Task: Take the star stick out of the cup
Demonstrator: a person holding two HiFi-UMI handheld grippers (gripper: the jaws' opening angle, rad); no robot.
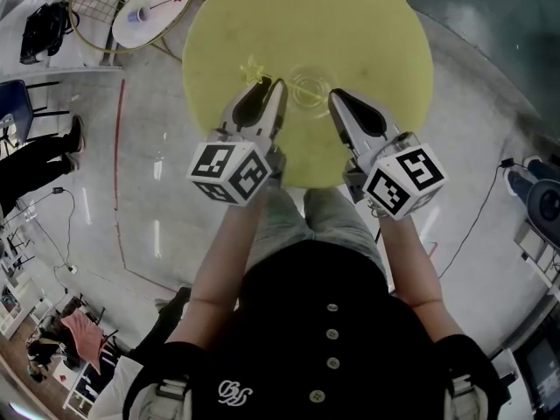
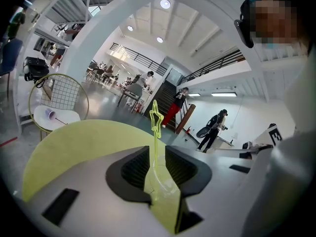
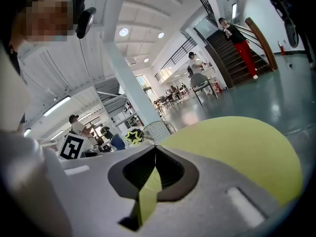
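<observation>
Star stick (image 2: 156, 118), a thin translucent yellow-green rod with an outlined star on top, stands upright in the narrow gap of the left gripper (image 2: 156, 147). Its lower end runs down into the clear cup (image 2: 166, 178), which shows through that gap. The left gripper's jaws are a little apart, with dark ribbed pads on both sides of the rod; the gap is wider than the rod, and neither pad clearly presses on it. In the head view the cup (image 1: 308, 86) sits on the round yellow table (image 1: 350, 24), between the tips of the two grippers. The stick (image 1: 254, 66) leans to the left, so its star lies just ahead of the left gripper (image 1: 267, 87). The right gripper (image 1: 334, 96) is just to the right of the cup. In its own view the right gripper (image 3: 155, 149) has its jaws together at the tips with nothing between them, only a sliver of yellow table (image 3: 247, 147) showing lower down. The star (image 3: 133, 136) appears beyond the jaws and to their left. Both grippers carry cubes with square markers, held by bare forearms over the near edge of the table.
</observation>
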